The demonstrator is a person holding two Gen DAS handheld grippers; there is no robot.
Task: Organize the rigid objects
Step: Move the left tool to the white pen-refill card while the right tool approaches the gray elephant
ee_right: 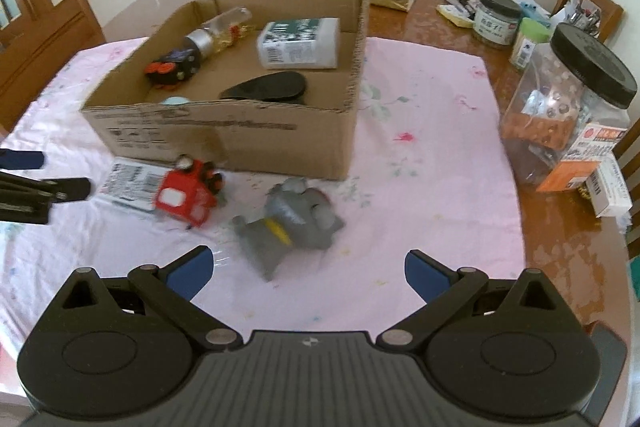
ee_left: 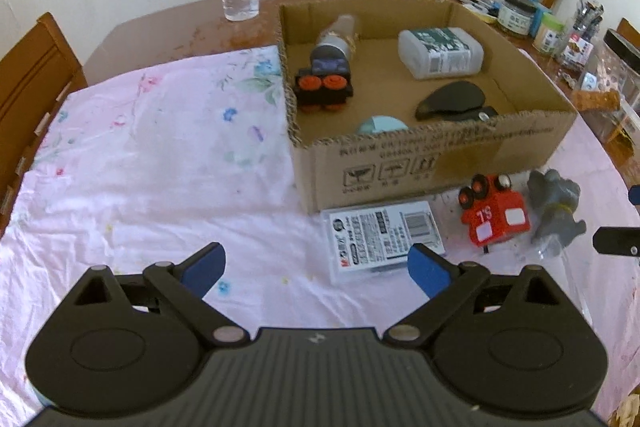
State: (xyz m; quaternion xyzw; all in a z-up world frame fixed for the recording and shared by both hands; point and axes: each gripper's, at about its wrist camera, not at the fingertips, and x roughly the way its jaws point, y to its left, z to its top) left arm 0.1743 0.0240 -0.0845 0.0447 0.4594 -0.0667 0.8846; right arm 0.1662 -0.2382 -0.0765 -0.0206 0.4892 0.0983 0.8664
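Now both claws are spread and hold nothing: left gripper [ee_left: 316, 269] by the flat packet [ee_left: 384, 241], right gripper [ee_right: 307, 273] with the grey elephant [ee_right: 290, 221] at its 12 o'clock, cardboard box [ee_right: 240, 139] beyond

Left gripper [ee_left: 316, 269] jaws spread wide, empty, held low and level. Right gripper [ee_right: 308, 269] likewise wide apart, empty, low, level.

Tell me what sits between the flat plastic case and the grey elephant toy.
The red toy truck sits between the flat plastic case and the grey elephant toy, clearest in the left wrist view.
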